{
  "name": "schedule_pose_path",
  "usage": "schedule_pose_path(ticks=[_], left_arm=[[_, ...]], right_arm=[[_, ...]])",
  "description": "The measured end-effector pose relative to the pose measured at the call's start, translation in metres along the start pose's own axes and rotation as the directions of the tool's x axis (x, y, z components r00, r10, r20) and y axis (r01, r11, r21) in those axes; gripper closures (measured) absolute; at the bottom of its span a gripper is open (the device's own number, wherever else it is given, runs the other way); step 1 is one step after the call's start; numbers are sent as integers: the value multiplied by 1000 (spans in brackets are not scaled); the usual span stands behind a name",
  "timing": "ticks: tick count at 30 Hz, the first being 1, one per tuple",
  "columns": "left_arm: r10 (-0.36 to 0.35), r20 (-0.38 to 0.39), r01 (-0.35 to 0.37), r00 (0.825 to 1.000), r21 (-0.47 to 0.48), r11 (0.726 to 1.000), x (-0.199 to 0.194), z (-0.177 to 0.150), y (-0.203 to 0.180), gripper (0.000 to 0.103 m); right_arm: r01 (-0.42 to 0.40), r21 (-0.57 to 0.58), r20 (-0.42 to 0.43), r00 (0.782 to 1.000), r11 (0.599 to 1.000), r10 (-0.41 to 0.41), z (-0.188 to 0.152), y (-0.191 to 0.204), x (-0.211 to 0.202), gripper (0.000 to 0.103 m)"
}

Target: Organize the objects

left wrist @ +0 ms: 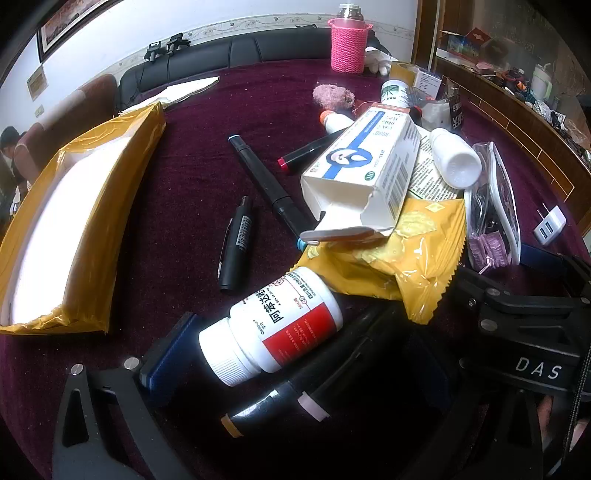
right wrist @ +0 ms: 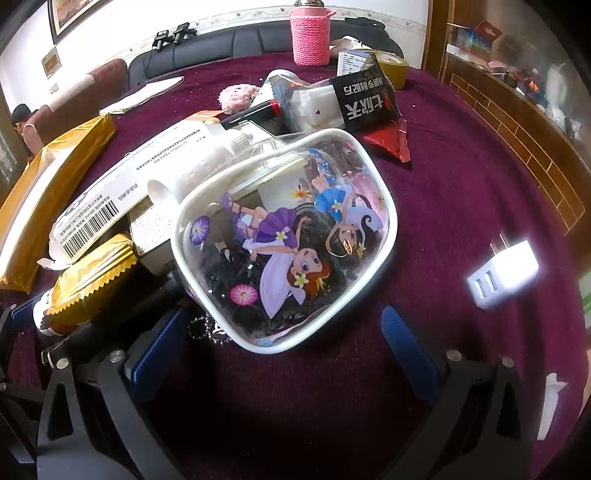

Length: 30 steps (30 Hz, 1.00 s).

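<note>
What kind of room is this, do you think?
Probably a home living or dining room. A table under a dark red cloth holds household clutter, a black sofa stands behind it against the wall, and a framed picture hangs above.

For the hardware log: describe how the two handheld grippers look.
Both are black angular frames with silver screw heads and blue finger pads. Left gripper: one blue pad shows. The right gripper, seen from the left wrist camera, bears white "DAS" lettering, with a black cable beside it.

A black sofa (left wrist: 258,48) lines the far wall (perhaps a seated person (right wrist: 23,122) beside it).
</note>
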<state>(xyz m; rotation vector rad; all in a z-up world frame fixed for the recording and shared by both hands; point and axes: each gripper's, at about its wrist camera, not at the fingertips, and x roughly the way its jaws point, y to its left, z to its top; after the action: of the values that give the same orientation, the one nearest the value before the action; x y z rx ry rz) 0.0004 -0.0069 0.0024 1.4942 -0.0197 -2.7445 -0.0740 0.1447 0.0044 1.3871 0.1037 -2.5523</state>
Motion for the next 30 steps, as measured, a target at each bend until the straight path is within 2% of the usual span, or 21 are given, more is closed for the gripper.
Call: schedule_pose_path(ticks=[6, 8, 10, 12, 14, 15, 18, 21, 24, 25, 26, 28, 30], left_arm=[[-8, 0, 8, 1000, 4, 1000, 1, 3, -4, 1], [-63, -22, 65, 998, 87, 994, 2, 4, -6, 2], [-87, -61, 97, 994, 171, 981, -2, 1, -1, 2], [-72, -22, 75, 997, 219, 973, -16, -7, 7, 2], [-87, 15, 81, 996, 252, 964, -29, -12, 19, 2], [-104, 35, 91, 994, 256, 962, -35, -14, 27, 2], [-173, 21, 162, 985, 254, 953, -39, -13, 41, 2], [-181, 18, 171, 983, 248, 954, -36, -7, 50, 4], [-245, -3, 238, 970, 248, 939, -39, -8, 52, 27], [-255, -15, 250, 967, 254, 934, -36, -5, 50, 42], [-260, -28, 258, 965, 264, 930, -34, -3, 47, 52], [-265, -62, 271, 962, 289, 918, -28, 1, 41, 62], [-266, -68, 274, 962, 314, 909, -25, 6, 35, 63]], right_arm=[[-7, 15, 15, 1000, 1000, 7, -5, -9, -15, 0], [2, 8, 25, 1000, 1000, -2, -6, -12, -23, 0], [12, 2, 42, 999, 1000, -12, -10, -15, -31, 0], [3, -1, 53, 999, 1000, -3, -13, -19, -37, 0], [-10, -13, 69, 998, 1000, 11, -18, -21, -45, 0], [-12, -18, 78, 997, 1000, 13, -20, -22, -48, 0], [-44, -20, 112, 993, 999, 46, -23, -27, -57, 0], [-89, -5, 135, 987, 996, 89, -24, -31, -62, 0], [-116, 12, 145, 983, 993, 113, -24, -36, -63, 0], [-124, 13, 146, 982, 992, 121, -23, -37, -64, 0], [-128, 14, 147, 981, 992, 124, -24, -38, -65, 0], [-139, 19, 149, 980, 990, 135, -24, -40, -66, 0], [-159, 23, 152, 976, 987, 153, -26, -41, -68, 0]])
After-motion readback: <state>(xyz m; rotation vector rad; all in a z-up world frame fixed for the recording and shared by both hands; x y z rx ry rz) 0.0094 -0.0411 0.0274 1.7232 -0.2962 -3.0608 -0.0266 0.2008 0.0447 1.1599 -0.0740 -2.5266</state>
